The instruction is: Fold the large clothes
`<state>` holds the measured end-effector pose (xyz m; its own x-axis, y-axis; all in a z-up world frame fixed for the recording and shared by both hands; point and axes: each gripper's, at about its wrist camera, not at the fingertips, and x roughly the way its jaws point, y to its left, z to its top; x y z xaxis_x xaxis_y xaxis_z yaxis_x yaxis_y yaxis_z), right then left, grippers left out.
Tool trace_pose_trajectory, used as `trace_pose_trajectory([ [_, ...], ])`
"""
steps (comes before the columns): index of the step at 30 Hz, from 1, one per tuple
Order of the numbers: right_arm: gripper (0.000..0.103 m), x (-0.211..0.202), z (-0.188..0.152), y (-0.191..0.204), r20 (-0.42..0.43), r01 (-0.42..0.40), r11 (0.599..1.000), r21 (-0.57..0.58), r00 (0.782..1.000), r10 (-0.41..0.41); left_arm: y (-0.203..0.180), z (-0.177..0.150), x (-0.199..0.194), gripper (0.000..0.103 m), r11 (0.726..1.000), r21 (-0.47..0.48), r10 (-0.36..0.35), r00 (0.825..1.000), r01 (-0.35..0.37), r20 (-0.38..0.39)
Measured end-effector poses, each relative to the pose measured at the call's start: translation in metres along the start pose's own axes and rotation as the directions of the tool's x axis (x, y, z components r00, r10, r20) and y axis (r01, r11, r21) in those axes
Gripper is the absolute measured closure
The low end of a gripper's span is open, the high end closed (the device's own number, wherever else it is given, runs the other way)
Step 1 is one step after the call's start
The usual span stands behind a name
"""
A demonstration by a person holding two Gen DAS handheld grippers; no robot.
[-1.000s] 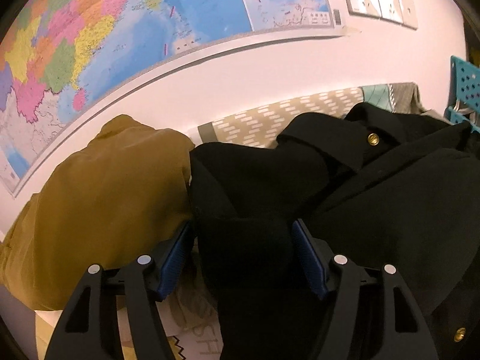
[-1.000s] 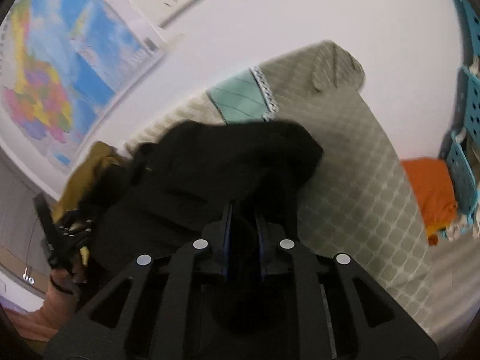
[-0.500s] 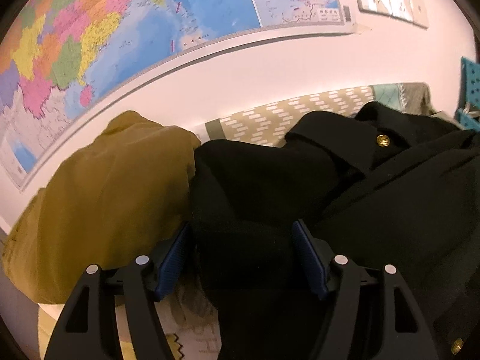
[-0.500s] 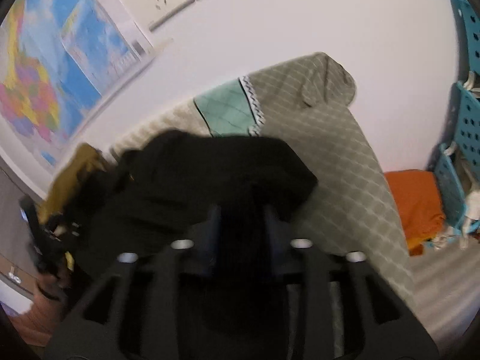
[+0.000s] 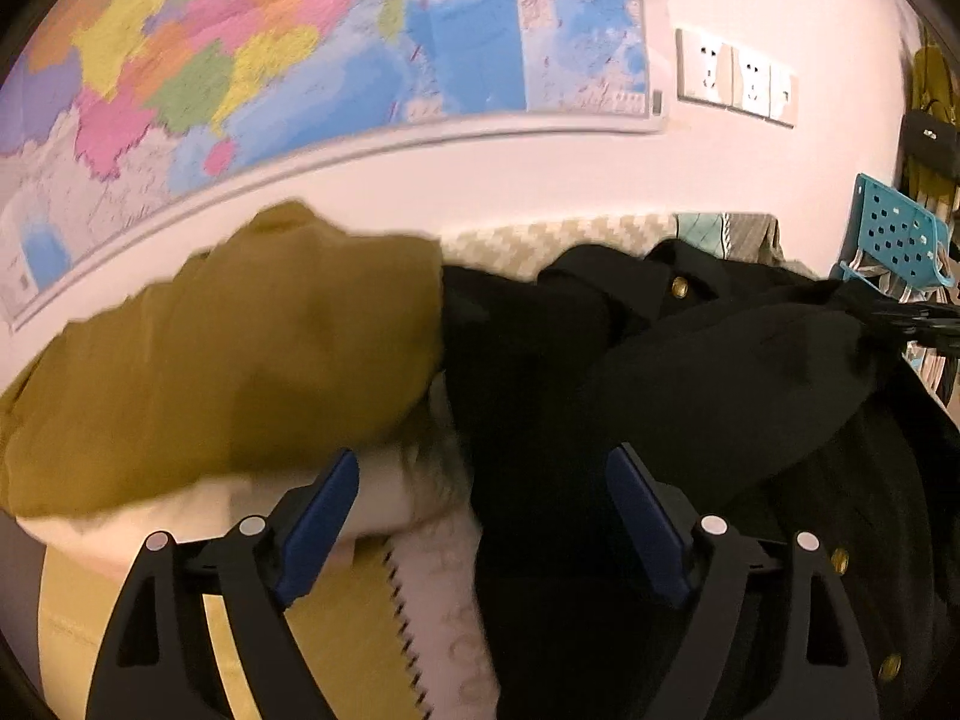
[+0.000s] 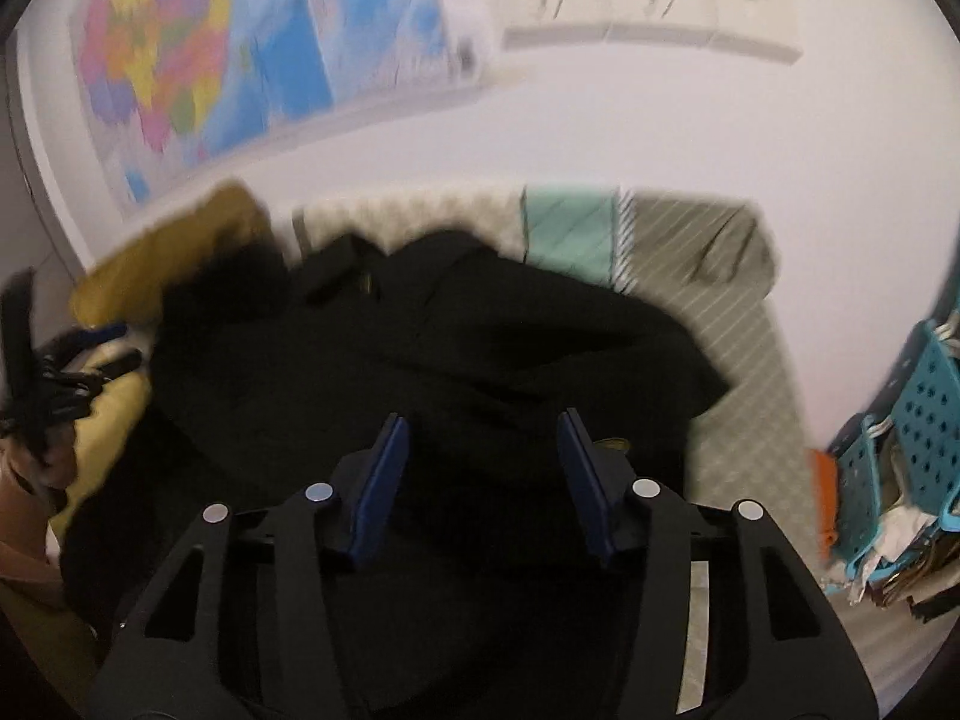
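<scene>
- Black coat [image 5: 708, 372]: heavy matte cloth, brass buttons [image 5: 679, 285], collar flap up top; lies bunched in soft folds on the bed, filling the middle of both views.
- Left gripper [image 5: 483, 519]: black plastic frame, blue ribbed pads. Its jaws have just been opening and now stand wide. Coat edge lies between the pads; the left pad is clear of it, and contact at the right pad cannot be told. Nothing gripped.
- Right gripper [image 6: 483, 483]: same build, jaws have just been opening, now about half apart over the coat's dark folds; pads look clear of the cloth, nothing clamped. View blurred.
- Mustard garment [image 5: 228, 360]: smooth woven cloth, rounded lump, just left of the coat and touching its edge; overhangs a white folded fabric [image 5: 198, 510].
- Bedcover [image 6: 738, 360]: grey-green quilted diamond pattern, flat open strip right of the coat; teal panel [image 6: 570, 234] with zigzag trim at the wall side.
- Beige patterned cover [image 5: 528, 246] shows in the gap behind the coat.
- Wall map [image 5: 252, 60]: glossy, coloured patches, above the bed; white sockets [image 5: 735, 81] beside it.
- Teal perforated plastic baskets [image 6: 918, 420] crowd the right edge, close to the bed; orange cloth [image 6: 822, 498] beside them.
- In the right wrist view a person's hand [image 6: 30, 450] is at far left with the other gripper, near the mustard lump.
</scene>
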<state>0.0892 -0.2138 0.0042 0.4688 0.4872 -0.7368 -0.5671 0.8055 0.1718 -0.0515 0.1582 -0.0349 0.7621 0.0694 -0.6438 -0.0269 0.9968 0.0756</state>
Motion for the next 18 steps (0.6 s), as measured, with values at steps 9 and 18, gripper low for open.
trace_pose_trajectory([
  [9, 0.027, -0.035, -0.011, -0.033, 0.061, -0.117, 0.974, 0.195, 0.992, 0.107, 0.025, -0.058, -0.007, 0.020, 0.990, -0.104, -0.112, 0.980, 0.096, -0.162],
  [18, 0.017, -0.086, -0.129, -0.036, -0.039, -0.262, 0.917, 0.301, 0.957, 0.286, 0.032, -0.101, -0.026, 0.013, 0.944, -0.181, -0.311, 0.924, 0.274, -0.224],
])
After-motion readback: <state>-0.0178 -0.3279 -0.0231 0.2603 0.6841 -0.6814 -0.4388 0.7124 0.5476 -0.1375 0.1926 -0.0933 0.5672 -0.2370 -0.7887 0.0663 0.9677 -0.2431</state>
